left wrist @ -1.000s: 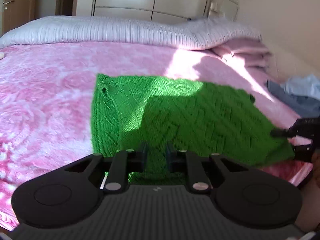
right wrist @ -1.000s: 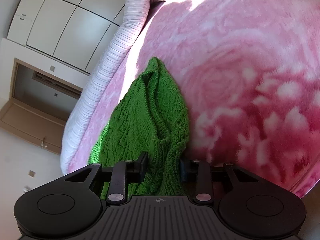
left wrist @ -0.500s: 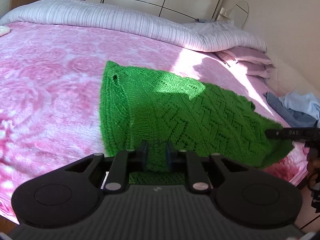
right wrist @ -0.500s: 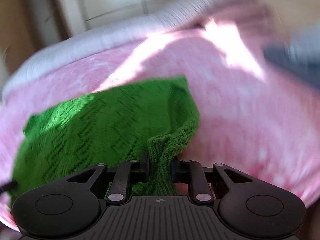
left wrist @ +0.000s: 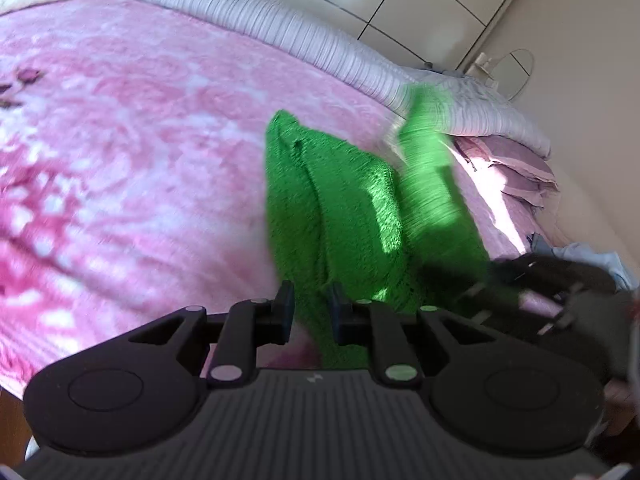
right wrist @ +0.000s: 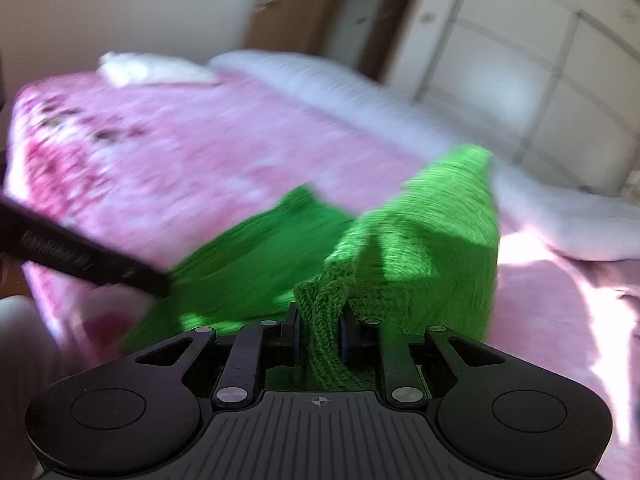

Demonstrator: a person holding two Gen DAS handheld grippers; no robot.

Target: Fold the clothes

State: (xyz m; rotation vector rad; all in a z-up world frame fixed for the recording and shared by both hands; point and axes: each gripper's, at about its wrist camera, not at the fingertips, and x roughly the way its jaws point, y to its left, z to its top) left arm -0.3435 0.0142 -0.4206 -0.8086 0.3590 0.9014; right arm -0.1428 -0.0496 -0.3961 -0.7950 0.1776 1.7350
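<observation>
Right wrist, tongs [right wrist: 319, 332] gripping sweater [right wrist: 420, 256]

bare pink blanket [left wrist: 132, 152] left, pillows [left wrist: 520, 168] right

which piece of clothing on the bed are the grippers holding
The green knit sweater, clamped in both the left gripper and right gripper. The blue clothes lie untouched at the bed's far edge.

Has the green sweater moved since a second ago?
Yes. The green sweater lay spread flat; now its right side is lifted and swung toward the striped bolster, bunching over the pink blanket.
</observation>
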